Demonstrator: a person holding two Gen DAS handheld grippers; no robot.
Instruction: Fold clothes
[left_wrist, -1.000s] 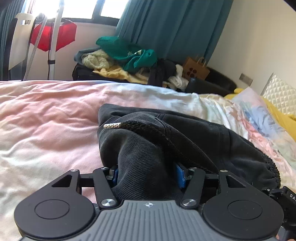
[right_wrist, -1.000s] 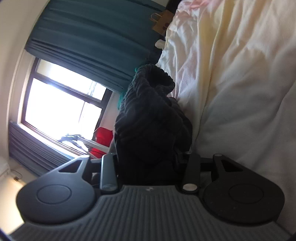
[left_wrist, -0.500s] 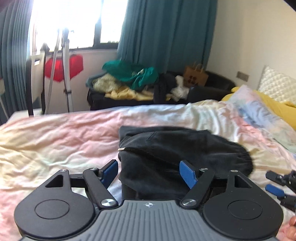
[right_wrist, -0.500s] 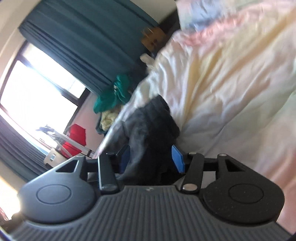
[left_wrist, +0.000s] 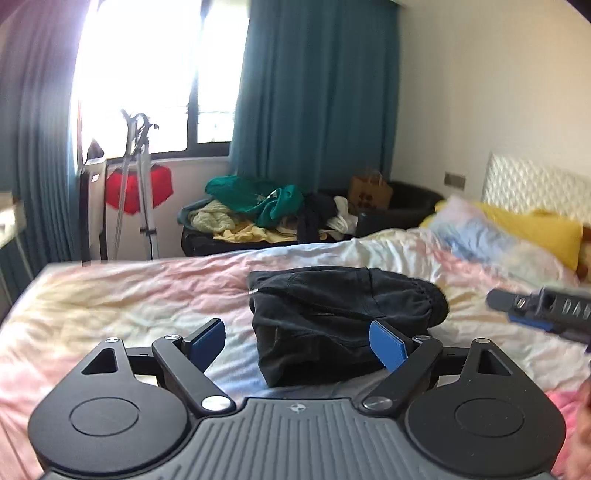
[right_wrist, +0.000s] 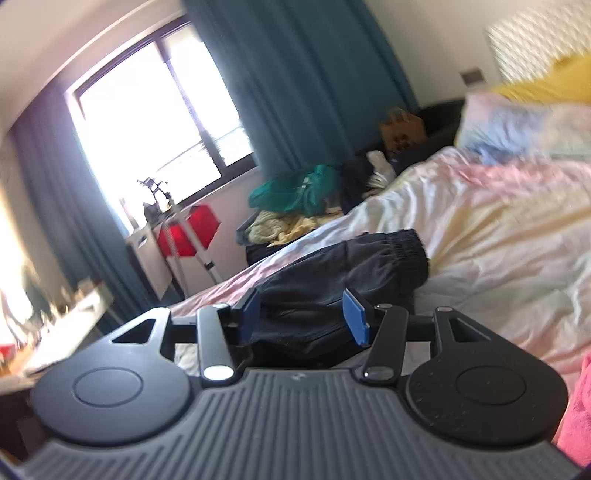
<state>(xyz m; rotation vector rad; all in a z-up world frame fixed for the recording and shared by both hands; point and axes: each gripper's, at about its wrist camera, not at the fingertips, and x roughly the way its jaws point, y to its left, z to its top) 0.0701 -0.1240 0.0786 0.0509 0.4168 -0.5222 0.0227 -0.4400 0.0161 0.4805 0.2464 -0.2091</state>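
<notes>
In the left wrist view, a tall window (left_wrist: 155, 85) stands at the far left of the room with a folded metal stand (left_wrist: 138, 184) and a red cloth (left_wrist: 138, 190) below it. Teal curtains (left_wrist: 314, 92) hang right of the window, and under them a heap of green, yellow and white clothes (left_wrist: 255, 210) lies on a dark low bench, beside a brown paper bag (left_wrist: 370, 192).

The bed (left_wrist: 110, 295), covered in a rumpled pastel pink, yellow and white sheet, fills the lower half of both views. The folded black garment with an elastic waistband (left_wrist: 332, 314) lies near the middle of the bed, its gathered waistband end turned toward the head of the bed, where a yellow pillow (left_wrist: 532, 229) rests.

The left gripper (left_wrist: 297, 341) hovers near the foot-side edge of the bed with its jaws released; they have just been opening wider, and the blue pads stand apart on either side of the garment without pressing it. The right gripper (right_wrist: 301, 314), seen at the right edge of the left wrist view as a blurred black bar, also has its jaws released, having just opened, clear of the cloth that lies ahead of them.
</notes>
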